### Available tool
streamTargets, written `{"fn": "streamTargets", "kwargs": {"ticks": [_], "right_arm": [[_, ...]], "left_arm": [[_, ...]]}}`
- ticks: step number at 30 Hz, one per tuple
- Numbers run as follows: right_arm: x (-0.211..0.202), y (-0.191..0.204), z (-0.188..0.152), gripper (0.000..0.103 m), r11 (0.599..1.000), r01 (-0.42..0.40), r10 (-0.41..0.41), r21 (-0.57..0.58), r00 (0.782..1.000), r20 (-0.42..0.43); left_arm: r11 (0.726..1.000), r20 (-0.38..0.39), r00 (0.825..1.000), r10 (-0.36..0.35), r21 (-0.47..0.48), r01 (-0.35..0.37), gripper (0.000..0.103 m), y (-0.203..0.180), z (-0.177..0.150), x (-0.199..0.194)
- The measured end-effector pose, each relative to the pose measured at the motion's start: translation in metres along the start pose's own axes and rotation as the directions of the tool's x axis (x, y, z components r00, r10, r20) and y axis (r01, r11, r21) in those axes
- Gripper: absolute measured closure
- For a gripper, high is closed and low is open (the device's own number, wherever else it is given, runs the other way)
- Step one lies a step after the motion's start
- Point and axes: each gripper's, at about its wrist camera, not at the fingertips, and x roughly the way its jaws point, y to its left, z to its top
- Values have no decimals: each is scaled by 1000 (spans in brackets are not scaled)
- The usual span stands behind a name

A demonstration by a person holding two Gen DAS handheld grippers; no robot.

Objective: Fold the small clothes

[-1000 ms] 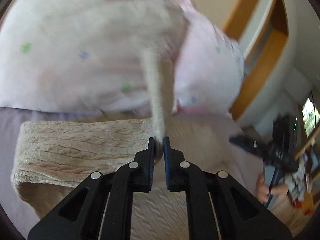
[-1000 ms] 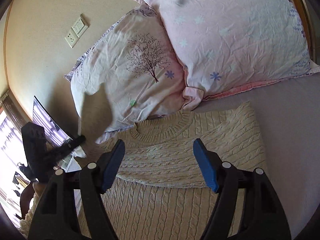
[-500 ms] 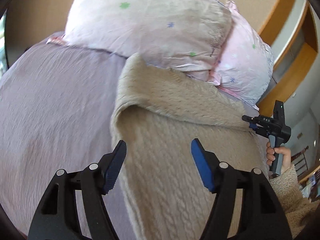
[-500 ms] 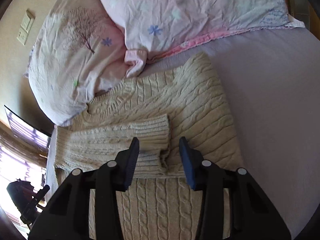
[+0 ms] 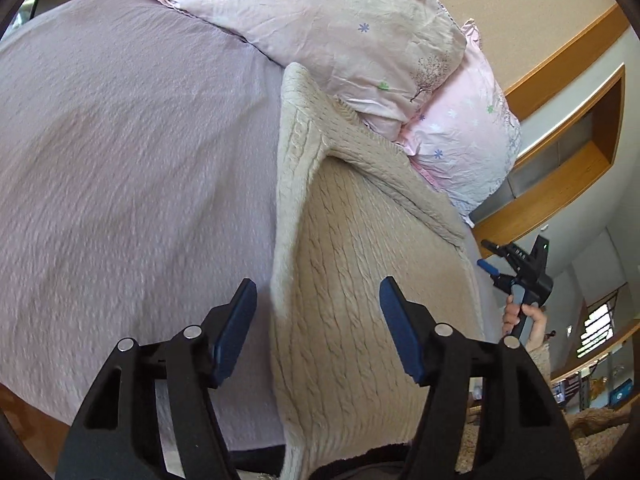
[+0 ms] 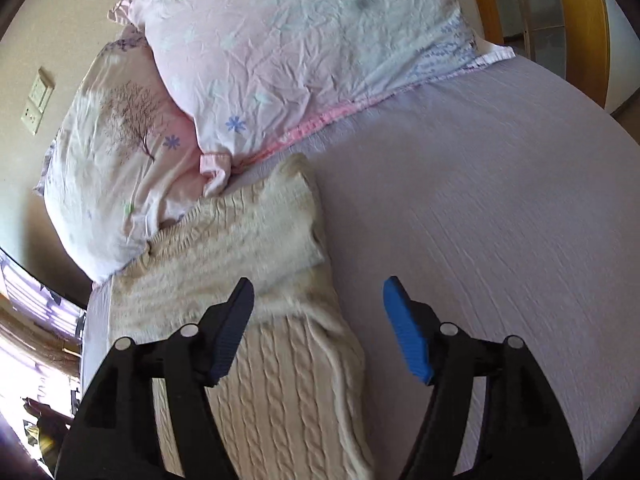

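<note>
A cream cable-knit sweater (image 5: 360, 280) lies flat on the lilac bed sheet (image 5: 120, 180), both sleeves folded across its chest. My left gripper (image 5: 318, 324) is open and empty, hovering over the sweater's left edge near the hem. My right gripper (image 6: 318, 324) is open and empty over the sweater's (image 6: 248, 248) right edge, beside the folded sleeve. The right gripper also shows in the left wrist view (image 5: 516, 268), held in a hand beyond the sweater.
Two pink flowered pillows (image 6: 280, 48) lie against the wall at the head of the bed, touching the sweater's collar. A wooden headboard frame (image 5: 560, 120) stands to the right. The sheet (image 6: 480, 200) stretches right of the sweater.
My left gripper let go of the sleeve, opened and drew back toward the hem. My right gripper narrowed over the folded sleeve, then opened wide and shifted to the sweater's right edge.
</note>
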Motion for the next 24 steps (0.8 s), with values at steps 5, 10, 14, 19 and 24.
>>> {"fn": "streamTargets", "kwargs": {"ticks": [5,10,14,19,24], "right_arm": [[-23,-33,-71,66,979,-191,198,67,973,-116],[-48,-34,-140,70,926,-373,378,65,907,-186],[-54,-30,-157,95,917,-398,396,39,889,-229],[-69,4,-109,96,875,-481,474,-54,874,-102],[-58,52,-6,96,849,-501,519,-166,850,87]], "left_arm": [[997,-32,997,-71,18,71,62,-11,-30,-10],[982,-36,984,-177,-73,174,64,-5,-63,-20],[982,-42,983,-177,-79,174,85,-11,-70,-20],[980,-17,981,-192,-55,191,96,-28,-46,-18],[979,114,972,-204,3,205,96,-42,52,-8]]}}
